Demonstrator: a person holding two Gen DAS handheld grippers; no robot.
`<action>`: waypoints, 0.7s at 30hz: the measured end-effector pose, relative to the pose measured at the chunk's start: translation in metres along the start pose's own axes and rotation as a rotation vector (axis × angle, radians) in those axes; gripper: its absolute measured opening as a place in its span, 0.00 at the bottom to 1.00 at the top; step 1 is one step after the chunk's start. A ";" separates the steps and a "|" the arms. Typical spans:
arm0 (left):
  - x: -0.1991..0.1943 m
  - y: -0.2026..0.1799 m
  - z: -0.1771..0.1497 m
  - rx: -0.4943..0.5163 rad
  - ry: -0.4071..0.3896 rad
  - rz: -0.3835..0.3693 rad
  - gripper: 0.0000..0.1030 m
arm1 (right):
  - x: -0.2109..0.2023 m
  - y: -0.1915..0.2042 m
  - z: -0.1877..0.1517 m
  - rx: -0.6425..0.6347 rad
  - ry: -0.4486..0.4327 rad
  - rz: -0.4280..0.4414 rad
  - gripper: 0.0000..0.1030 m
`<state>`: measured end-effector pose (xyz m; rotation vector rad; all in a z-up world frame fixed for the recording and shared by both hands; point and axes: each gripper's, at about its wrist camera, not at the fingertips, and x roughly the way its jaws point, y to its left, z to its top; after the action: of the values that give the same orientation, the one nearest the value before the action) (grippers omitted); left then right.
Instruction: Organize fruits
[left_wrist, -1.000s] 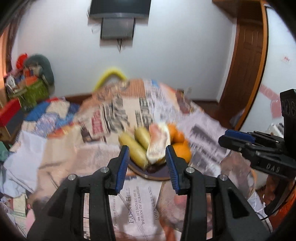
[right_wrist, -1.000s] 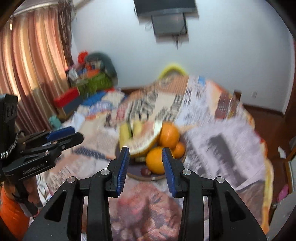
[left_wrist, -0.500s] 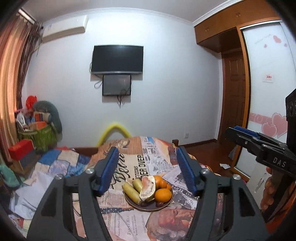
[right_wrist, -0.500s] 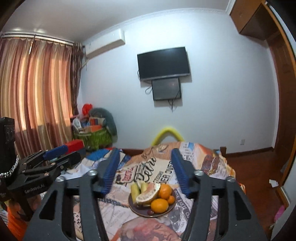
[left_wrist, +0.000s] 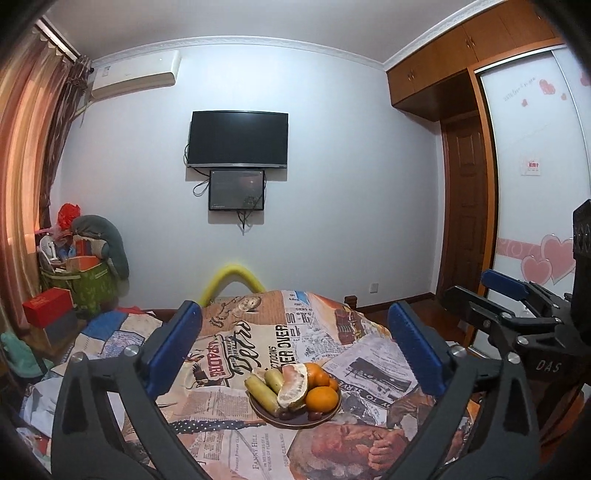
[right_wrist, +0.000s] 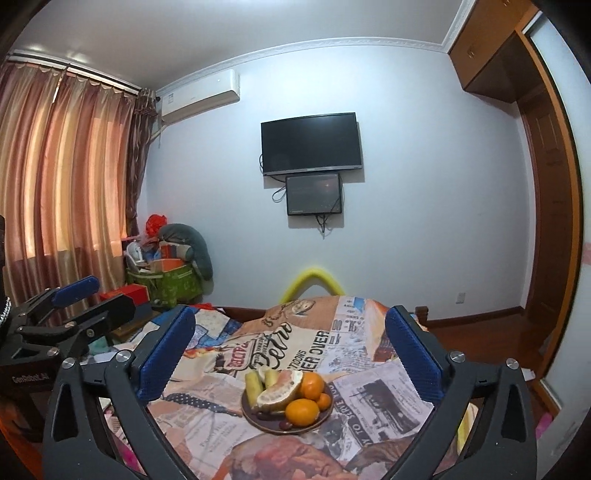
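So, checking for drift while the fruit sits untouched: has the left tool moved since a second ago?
Yes. The left tool rose and pulled back from the fruit plate, tilting up toward the TV; its jaws have just been opening, empty.

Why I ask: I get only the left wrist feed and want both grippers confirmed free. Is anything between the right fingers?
Observer: No. The right wrist view shows the right gripper has just been opening; its fingers stand wide apart with nothing between them.
Operator: And mine, seen from outside?
Observer: The left gripper shows side-on at that view's left edge. It has also just been opening and holds nothing.
Operator: Anything on the floor to the right?
Observer: A small pink thing lies on the floor near the right wall; I cannot tell what it is.
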<state>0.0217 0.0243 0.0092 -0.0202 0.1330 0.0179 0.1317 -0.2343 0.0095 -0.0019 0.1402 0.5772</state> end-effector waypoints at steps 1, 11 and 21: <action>0.001 0.000 -0.001 0.000 0.000 0.001 0.99 | 0.000 0.000 0.000 0.001 0.002 0.000 1.00; 0.001 -0.003 -0.004 0.000 0.002 0.005 1.00 | -0.003 0.000 -0.005 -0.004 0.012 -0.009 1.00; 0.002 -0.003 -0.005 -0.002 0.007 -0.001 1.00 | -0.004 0.000 -0.003 -0.001 0.018 -0.011 1.00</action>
<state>0.0230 0.0215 0.0039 -0.0218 0.1397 0.0172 0.1280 -0.2360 0.0067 -0.0083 0.1571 0.5664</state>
